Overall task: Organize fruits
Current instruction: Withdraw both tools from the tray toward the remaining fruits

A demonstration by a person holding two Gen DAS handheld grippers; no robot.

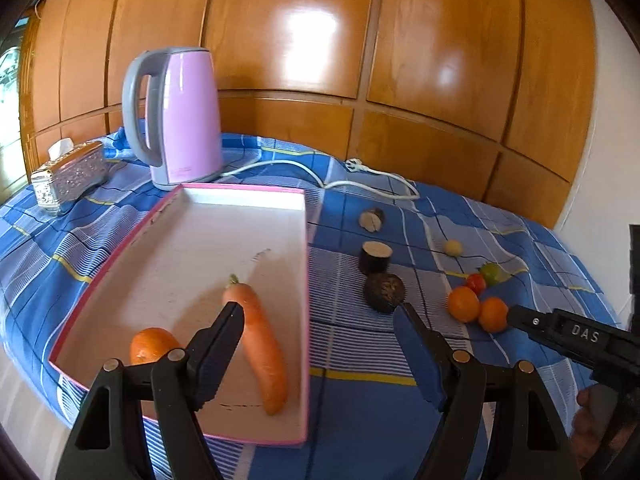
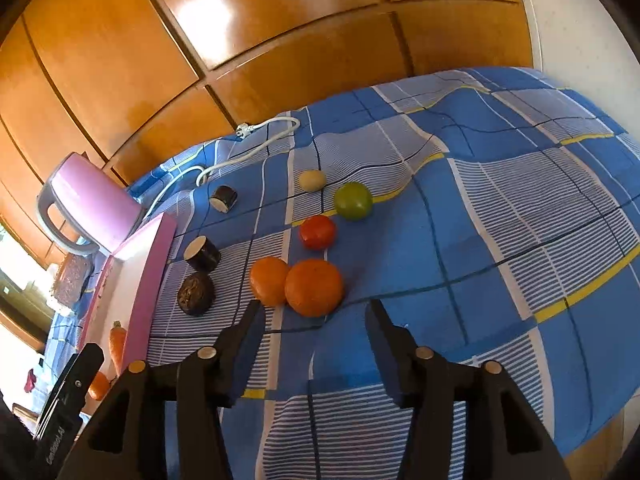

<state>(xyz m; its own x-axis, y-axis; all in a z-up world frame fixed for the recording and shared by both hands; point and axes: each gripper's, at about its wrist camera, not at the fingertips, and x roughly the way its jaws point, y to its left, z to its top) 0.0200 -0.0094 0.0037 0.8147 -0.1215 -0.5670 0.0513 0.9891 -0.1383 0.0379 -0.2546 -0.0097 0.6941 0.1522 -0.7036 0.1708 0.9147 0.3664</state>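
Left-wrist view: my left gripper (image 1: 320, 312) hangs open and empty over the near right edge of the pink-rimmed tray (image 1: 306, 216), where a carrot (image 1: 258, 340) lies with its long axis running near to far, beside an orange (image 1: 152, 346).

Right-wrist view: my right gripper (image 2: 316, 312) stands open with nothing between its pads, just near of the big orange (image 2: 314, 287). That fruit lies straight ahead, far closer to this hand than to the left.

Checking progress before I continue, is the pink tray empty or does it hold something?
Not empty: the pink tray holds a carrot and an orange.
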